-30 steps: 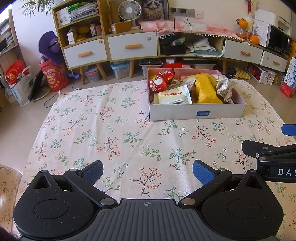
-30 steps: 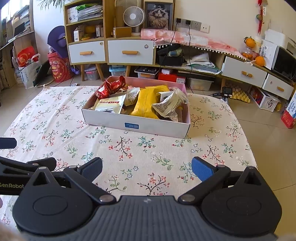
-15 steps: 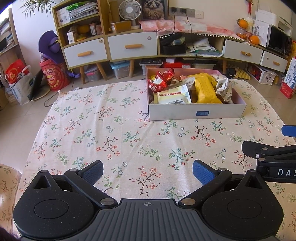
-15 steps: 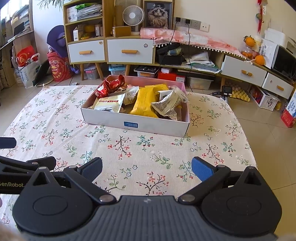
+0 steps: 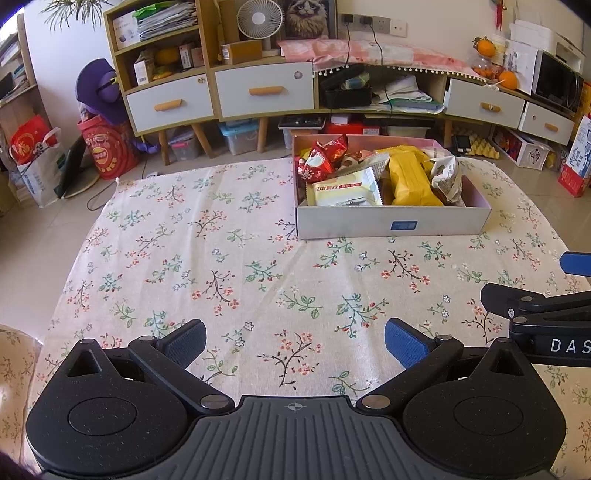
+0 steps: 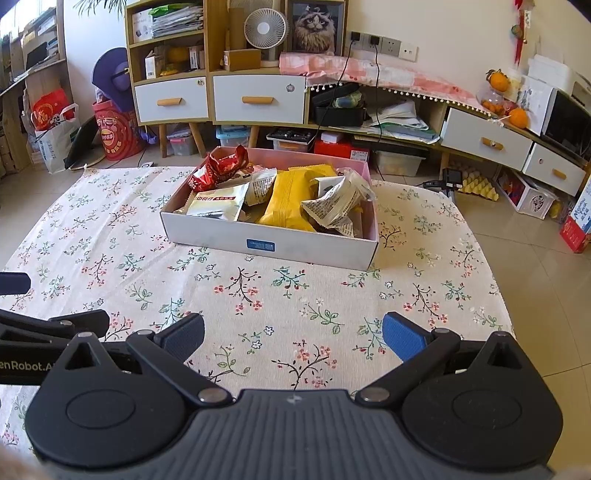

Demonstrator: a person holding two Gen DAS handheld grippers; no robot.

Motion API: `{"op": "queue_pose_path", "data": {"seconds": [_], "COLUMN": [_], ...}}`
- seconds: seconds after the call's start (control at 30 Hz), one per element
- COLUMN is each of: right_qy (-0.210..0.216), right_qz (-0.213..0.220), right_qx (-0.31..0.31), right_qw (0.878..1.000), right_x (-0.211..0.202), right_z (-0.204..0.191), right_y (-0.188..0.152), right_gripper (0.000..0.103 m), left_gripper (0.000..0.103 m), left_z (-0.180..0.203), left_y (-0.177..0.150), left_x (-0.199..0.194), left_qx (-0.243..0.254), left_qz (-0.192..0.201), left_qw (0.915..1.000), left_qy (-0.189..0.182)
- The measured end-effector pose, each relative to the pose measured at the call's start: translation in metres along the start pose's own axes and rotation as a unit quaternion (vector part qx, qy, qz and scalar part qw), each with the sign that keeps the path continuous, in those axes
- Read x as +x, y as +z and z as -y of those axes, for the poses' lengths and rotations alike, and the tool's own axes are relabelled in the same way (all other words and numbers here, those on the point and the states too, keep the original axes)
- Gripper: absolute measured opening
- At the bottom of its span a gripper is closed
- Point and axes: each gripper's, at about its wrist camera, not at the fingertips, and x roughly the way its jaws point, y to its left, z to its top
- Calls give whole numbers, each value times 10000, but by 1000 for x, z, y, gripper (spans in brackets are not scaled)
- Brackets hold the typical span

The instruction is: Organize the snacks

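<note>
A shallow cardboard box [image 5: 391,223] [image 6: 266,242] with a pink inside stands on the flowered tablecloth at the far side of the table. It holds several snack packs: a red bag [image 5: 319,158] [image 6: 219,168], a white pack [image 5: 347,188] [image 6: 218,203], a yellow pack [image 5: 410,177] [image 6: 288,199] and a crumpled white printed bag [image 5: 448,175] [image 6: 336,205]. My left gripper [image 5: 295,341] is open over bare cloth near the front edge. My right gripper [image 6: 293,338] is open too, beside it to the right, with nothing between its fingers.
The flowered tablecloth [image 5: 229,266] covers the whole table. Behind the table stand low cabinets with white drawers [image 5: 264,92], shelves, a fan [image 5: 256,18] and floor clutter. A tiled floor [image 6: 546,266] lies past the table's right edge.
</note>
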Motion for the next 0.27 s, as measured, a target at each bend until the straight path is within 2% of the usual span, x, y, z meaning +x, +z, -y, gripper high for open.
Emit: {"op": "queue_pose_path", "data": {"seconds": [0.27], "right_qy": [-24], "right_qz": [-28], "right_qx": [-4], "right_qw": [10000], "right_x": [2], "right_z": [0], "right_y": [-1], "right_gripper": [103], "left_gripper": [103], "left_z": [0], "left_y": [-2], "left_x": [4], "left_qx": [16], "left_qz": [-61], "left_qw": [10000], "left_qy": [-58]}}
